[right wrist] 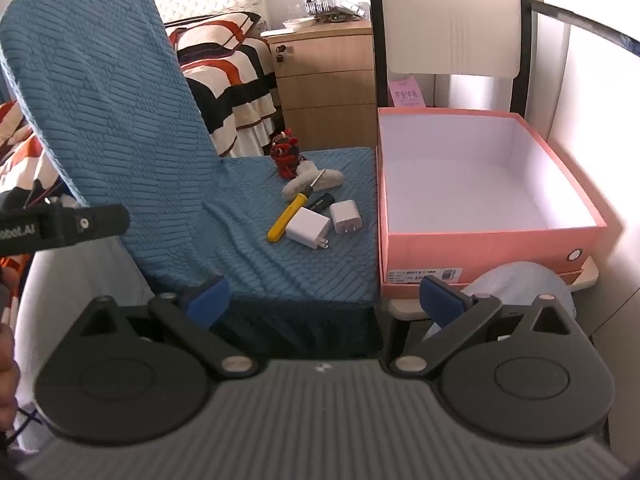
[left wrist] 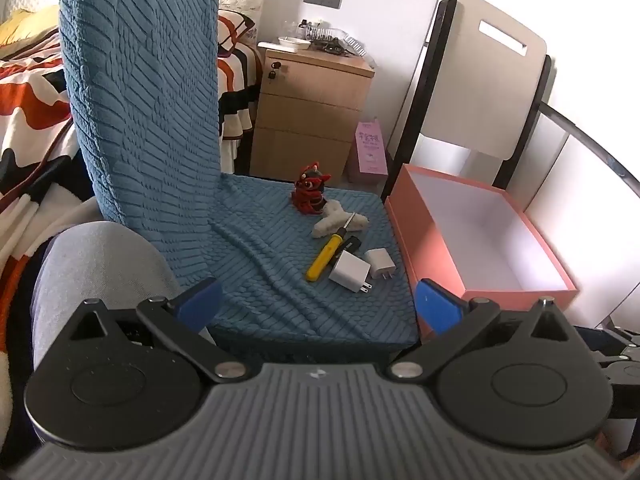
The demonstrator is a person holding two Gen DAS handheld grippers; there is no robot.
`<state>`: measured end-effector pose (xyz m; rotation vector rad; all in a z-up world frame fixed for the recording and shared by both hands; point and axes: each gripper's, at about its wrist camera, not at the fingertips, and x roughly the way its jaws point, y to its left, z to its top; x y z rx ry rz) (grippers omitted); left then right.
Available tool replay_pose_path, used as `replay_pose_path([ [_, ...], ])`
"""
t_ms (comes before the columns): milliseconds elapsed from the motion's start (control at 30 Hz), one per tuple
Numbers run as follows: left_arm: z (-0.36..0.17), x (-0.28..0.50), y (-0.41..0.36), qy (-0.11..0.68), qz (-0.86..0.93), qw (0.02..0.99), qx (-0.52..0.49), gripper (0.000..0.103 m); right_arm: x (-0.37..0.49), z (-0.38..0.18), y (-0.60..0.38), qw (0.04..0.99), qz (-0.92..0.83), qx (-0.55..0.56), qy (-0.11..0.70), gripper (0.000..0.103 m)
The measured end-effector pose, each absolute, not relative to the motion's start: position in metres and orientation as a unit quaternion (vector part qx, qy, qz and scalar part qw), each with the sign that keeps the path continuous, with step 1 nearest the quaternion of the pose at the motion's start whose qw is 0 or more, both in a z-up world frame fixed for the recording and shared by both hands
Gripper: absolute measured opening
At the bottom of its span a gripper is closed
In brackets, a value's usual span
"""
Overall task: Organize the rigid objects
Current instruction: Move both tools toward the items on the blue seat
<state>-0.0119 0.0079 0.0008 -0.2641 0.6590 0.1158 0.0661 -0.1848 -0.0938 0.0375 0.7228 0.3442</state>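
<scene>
On the blue-covered chair seat (left wrist: 260, 288) lie a yellow-handled screwdriver (left wrist: 325, 257), a large white charger (left wrist: 350, 271), a smaller white charger (left wrist: 380, 263), a small black object (left wrist: 352, 243), a white fluffy bone-shaped toy (left wrist: 338, 221) and a red figurine (left wrist: 310, 193). They also show in the right wrist view: screwdriver (right wrist: 287, 217), large charger (right wrist: 308, 227), small charger (right wrist: 345, 216), figurine (right wrist: 285, 153). An open pink box (left wrist: 436, 248) (right wrist: 488, 244) stands empty to the right. My left gripper (left wrist: 318, 308) and right gripper (right wrist: 324, 300) are open and empty, short of the seat's front edge.
A wooden bedside cabinet (left wrist: 308, 116) stands behind the chair, with a pink bag (left wrist: 370, 152) beside it. A bed with a striped blanket (left wrist: 24, 92) is on the left. A second chair's back (left wrist: 492, 76) rises behind the box. The left gripper's body (right wrist: 60, 224) shows at the left edge.
</scene>
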Motion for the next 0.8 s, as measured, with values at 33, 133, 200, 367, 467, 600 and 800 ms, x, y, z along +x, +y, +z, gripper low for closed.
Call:
replay_pose_path([
  [33,0.001,-0.0125,0.0062,0.322,0.056,0.936,-0.128,0.103,0.065,-0.0935,-0.1843,0.922,0.166,0.017,0.35,0.103],
  [133,0.0003,-0.0132,0.0052,0.322,0.055,0.937,-0.123,0.103,0.0628,-0.0928,-0.1845,0.922,0.165,0.019,0.349,0.103],
  [200,0.0007,-0.0133,0.0043,0.321,0.056,0.937,-0.123,0.103,0.0614,-0.0924,-0.1849,0.923,0.163,0.018,0.348,0.103],
  [367,0.0,-0.0144,0.0043,0.32,0.056,0.938,-0.123,0.103,0.0609,-0.0912,-0.1853,0.924,0.163,0.018,0.346,0.103],
  [467,-0.0001,-0.0154,0.0048,0.32,0.057,0.938,-0.122,0.103,0.0611,-0.0913,-0.1859,0.923,0.166,0.02,0.346,0.103],
  [600,-0.0011,-0.016,0.0042,0.321,0.058,0.938,-0.121,0.103,0.0616,-0.0927,-0.1857,0.923,0.167,0.021,0.346,0.103],
  [800,-0.0027,-0.0158,0.004,0.323,0.06,0.937,-0.117,0.103,0.0614,-0.0937,-0.1852,0.923,0.167,0.022,0.347,0.103],
])
